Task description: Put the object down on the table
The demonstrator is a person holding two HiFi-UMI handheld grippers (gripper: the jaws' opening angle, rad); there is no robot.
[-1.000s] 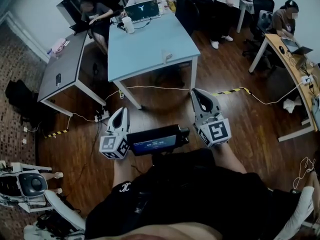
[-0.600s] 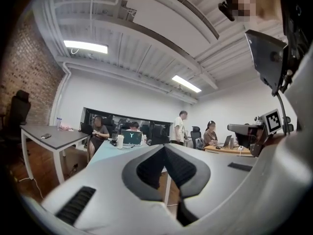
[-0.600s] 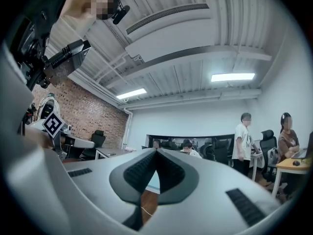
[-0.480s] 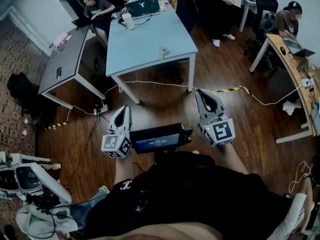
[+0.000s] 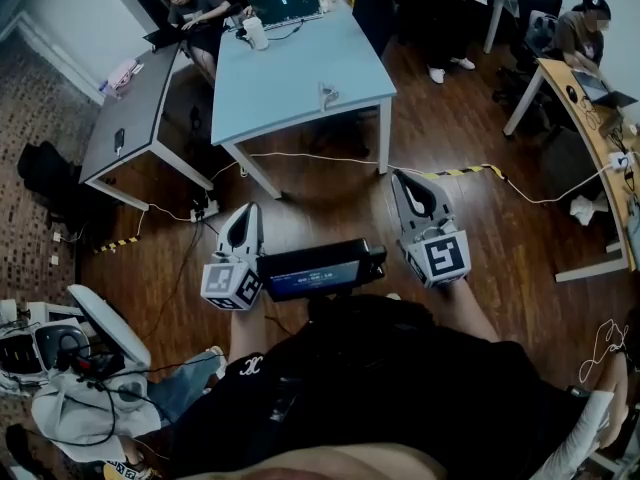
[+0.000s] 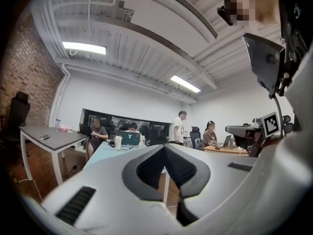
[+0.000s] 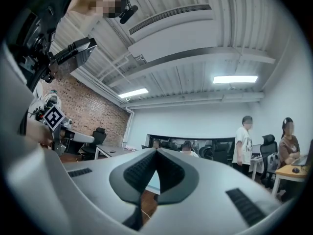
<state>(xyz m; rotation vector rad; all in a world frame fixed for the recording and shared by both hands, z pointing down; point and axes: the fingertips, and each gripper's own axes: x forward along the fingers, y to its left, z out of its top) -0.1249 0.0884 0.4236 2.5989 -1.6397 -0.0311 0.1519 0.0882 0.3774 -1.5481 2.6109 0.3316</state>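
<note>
I see a small pale object [image 5: 325, 96] sitting on the light-blue rectangular counter [image 5: 290, 73], by its near edge toward the right corner. It's too small for me to tell its long axis or which way it points. Well short of the counter, over the brown wooden floor [image 5: 330, 193], my left gripper [image 5: 243, 218] and right gripper [image 5: 407, 183] both have their fingers pressed together, tip to tip.
</note>
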